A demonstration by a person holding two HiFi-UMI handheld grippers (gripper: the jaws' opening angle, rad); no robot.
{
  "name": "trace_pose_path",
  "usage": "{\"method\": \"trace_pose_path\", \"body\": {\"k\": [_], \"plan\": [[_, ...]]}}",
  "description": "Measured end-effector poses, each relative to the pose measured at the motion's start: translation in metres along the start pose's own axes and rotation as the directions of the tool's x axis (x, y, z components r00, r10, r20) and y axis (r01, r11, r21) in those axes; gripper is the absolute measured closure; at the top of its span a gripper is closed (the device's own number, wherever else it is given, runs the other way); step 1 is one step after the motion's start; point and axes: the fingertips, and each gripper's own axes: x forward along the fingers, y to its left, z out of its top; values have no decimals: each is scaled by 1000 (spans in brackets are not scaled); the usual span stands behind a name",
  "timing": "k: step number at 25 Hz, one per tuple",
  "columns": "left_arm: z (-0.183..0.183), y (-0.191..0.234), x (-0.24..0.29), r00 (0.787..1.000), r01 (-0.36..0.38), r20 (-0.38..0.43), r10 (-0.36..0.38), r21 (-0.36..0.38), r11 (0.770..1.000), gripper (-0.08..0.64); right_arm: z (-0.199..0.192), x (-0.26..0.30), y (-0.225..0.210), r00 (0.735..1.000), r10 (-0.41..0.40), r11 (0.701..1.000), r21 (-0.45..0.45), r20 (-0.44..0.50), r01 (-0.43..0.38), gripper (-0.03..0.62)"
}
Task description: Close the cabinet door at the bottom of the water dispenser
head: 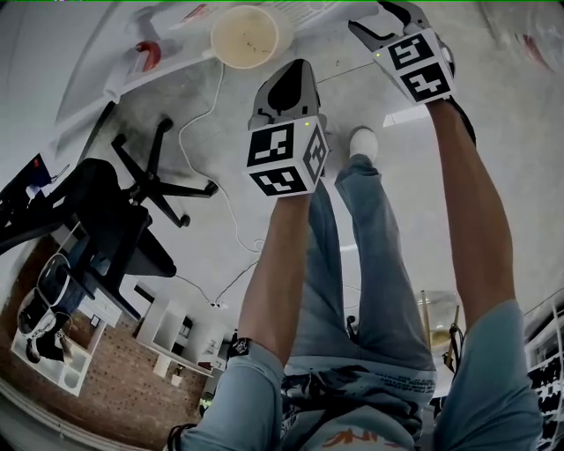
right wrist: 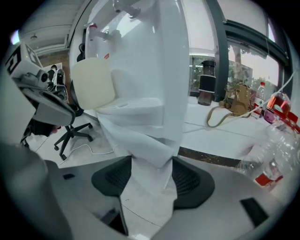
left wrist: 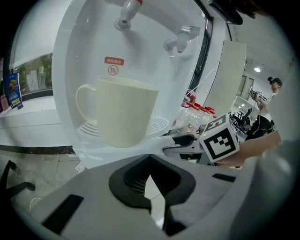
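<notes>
The cabinet door (right wrist: 145, 140) showed as a white panel in the lower part of the water dispenser (right wrist: 159, 56), under its tray ledge. In the right gripper view its lower edge ran down into the gap of the right gripper (right wrist: 152, 180). Whether the door sat flush with the dispenser could not be told. That gripper's jaws stood wide apart on either side of the panel's edge. Whether the pads touched the panel was not clear.

The left gripper (left wrist: 152, 187) was held in front of the dispenser, facing its alcove. Its jaws were drawn nearly together, with only a thin sliver of light between them and nothing in their grasp. From there the right gripper (left wrist: 171, 145) appeared low at the dispenser's right side, its marker cube turned toward the camera.

A cream cup (left wrist: 124, 112) stood on the ribbed drip tray (left wrist: 157, 124) inside the dispenser. It sat below a red-capped tap (left wrist: 127, 11) and a second, pale tap (left wrist: 180, 40). Clear bottles with red caps (left wrist: 197, 115) lay just right of the dispenser.

In the head view both bare forearms reached toward the dispenser. A white cable (head: 207, 114) trailed across the floor away from it. A black office chair (head: 132, 194) stood well off to the dispenser's left.
</notes>
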Motion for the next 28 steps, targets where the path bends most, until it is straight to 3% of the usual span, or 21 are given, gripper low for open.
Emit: {"method": "trace_pose_path", "body": {"k": [5, 15, 20, 25, 28], "plan": [[-1, -5, -1, 1000, 5, -1, -5, -3, 1000, 540, 7, 2, -8, 999, -34, 988, 153, 33, 29, 308], [1, -10, -6, 1000, 3, 17, -2, -25, 1000, 540, 21, 13, -24, 995, -96, 965, 241, -24, 99, 325], [1, -10, -10, 1000, 7, 22, -6, -22, 1000, 540, 21, 11, -22, 995, -103, 947, 306, 3, 97, 336], [5, -10, -16, 999, 16, 36, -15, -18, 1000, 540, 15, -15, -12, 992, -123, 947, 303, 24, 110, 492], [9, -14, -21, 998, 17, 53, -15, -25, 1000, 540, 10, -35, -3, 990, -136, 940, 320, 40, 116, 527]]}}
